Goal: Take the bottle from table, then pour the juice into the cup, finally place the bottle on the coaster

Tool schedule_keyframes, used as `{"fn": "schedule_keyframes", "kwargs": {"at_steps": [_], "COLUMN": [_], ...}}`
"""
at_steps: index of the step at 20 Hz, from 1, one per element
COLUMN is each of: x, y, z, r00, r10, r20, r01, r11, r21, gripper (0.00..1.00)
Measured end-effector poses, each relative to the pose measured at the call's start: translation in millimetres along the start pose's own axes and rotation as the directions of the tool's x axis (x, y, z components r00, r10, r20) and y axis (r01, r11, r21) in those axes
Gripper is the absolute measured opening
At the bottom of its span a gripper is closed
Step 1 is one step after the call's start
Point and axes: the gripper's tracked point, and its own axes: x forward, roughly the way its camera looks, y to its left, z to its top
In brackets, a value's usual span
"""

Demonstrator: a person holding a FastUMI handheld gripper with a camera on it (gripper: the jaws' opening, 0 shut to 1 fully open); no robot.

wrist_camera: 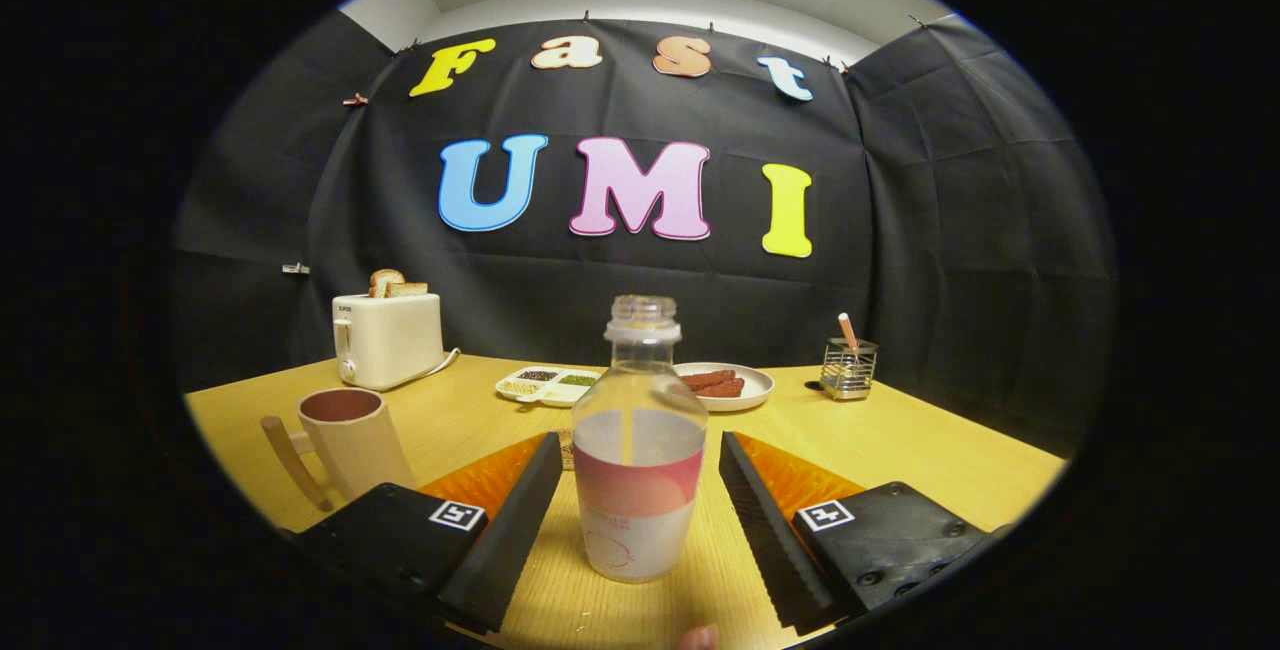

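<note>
Between hand-held gripper (640, 505) fingers, untouched: uncapped bottle (638, 440).

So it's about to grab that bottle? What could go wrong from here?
1. The bottle stands uncapped between the open gripper fingers, untouched. An uneven squeeze could tip it and spill the juice.
2. Its sides look smooth and rounded, so it might slip once lifted.
3. The cup sits close beside one finger; swinging across to pour could knock it or its handle.
</note>
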Motion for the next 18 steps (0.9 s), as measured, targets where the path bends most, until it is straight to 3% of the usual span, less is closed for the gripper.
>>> {"fn": "schedule_keyframes", "kwargs": {"at_steps": [6,8,9,11,18], "x": [12,15,14,16,23], "y": [-4,-7,-9,-7,-1], "z": [-4,-4,-2,-3,50], "r00": [1.0,0.999,0.999,0.998,0.996], "r10": [-0.026,-0.042,-0.054,-0.061,-0.048], "r20": [0.01,0.007,0.01,-0.006,-0.072], "r01": [0.026,0.042,0.054,0.061,0.037], "r11": [0.999,0.999,0.998,0.997,0.988], "r21": [-0.021,-0.015,-0.014,-0.037,-0.148], "gripper": [0.97,0.9,0.82,0.77,0.74]}}
